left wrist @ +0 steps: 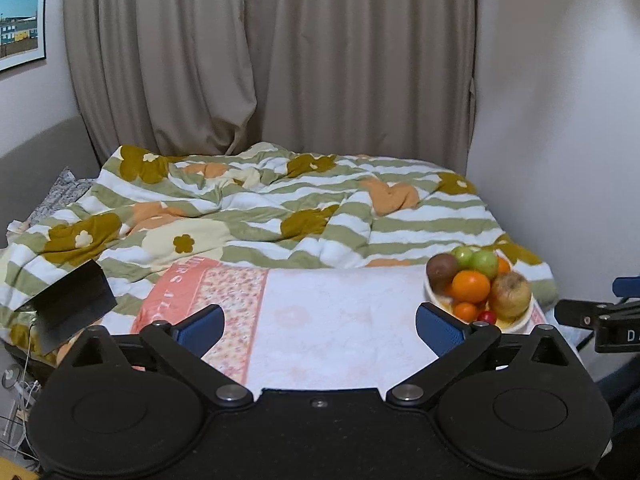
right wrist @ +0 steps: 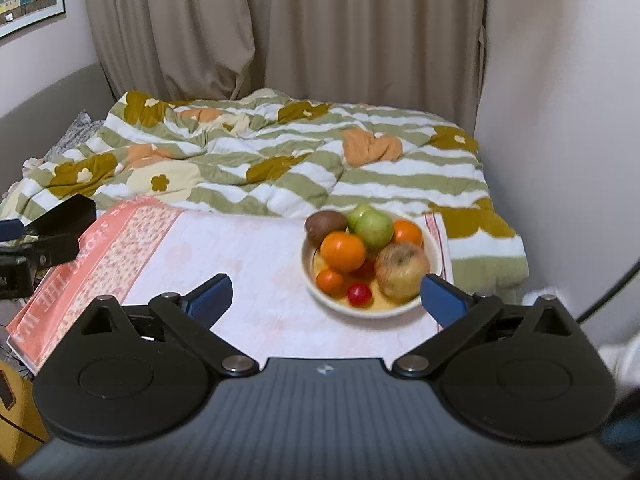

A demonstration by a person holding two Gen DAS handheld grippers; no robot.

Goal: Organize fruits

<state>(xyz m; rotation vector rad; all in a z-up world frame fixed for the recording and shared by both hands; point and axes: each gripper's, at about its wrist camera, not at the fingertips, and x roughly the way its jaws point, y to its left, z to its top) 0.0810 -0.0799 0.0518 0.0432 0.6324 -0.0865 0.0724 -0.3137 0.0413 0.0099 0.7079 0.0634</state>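
Beige curtains [left wrist: 256, 60] are hanging across the far wall, with a framed picture [left wrist: 22, 24] showing at the far left. In front of them a bed is lying under a rumpled quilt [right wrist: 280, 160] striped green and white with brown and orange flowers. Nearer, a pink-and-white cloth [right wrist: 248, 272] is covering a flat counter, its salmon border with lettering running along the left side.

A cream bowl [right wrist: 435, 264] is sitting on the right part of that cloth, near its far right corner, and it is holding the fruit in a heap. A yellowish-red apple [right wrist: 401, 271] is resting at the bowl's near right; a large orange [right wrist: 343, 251] is lying just left of it, touching it. A green apple [right wrist: 374, 229] is sitting behind those two, with a second green fruit partly hidden behind it. A brown kiwi-like fruit [right wrist: 325, 225] is lying at the far left rim, another orange [right wrist: 408, 233] at the far right, a small orange [right wrist: 330, 282] at the near left, and a small red fruit [right wrist: 359, 294] at the near edge.

The right hand-held gripper [right wrist: 326, 294] is hovering low in front of the bowl, fingers spread wide and gripping nothing, its right finger close by the bowl's near right rim. The left hand-held gripper [left wrist: 320, 326] is hanging over the bare middle of the cloth, also spread wide and empty, with the bowl [left wrist: 520, 322] off to its right.
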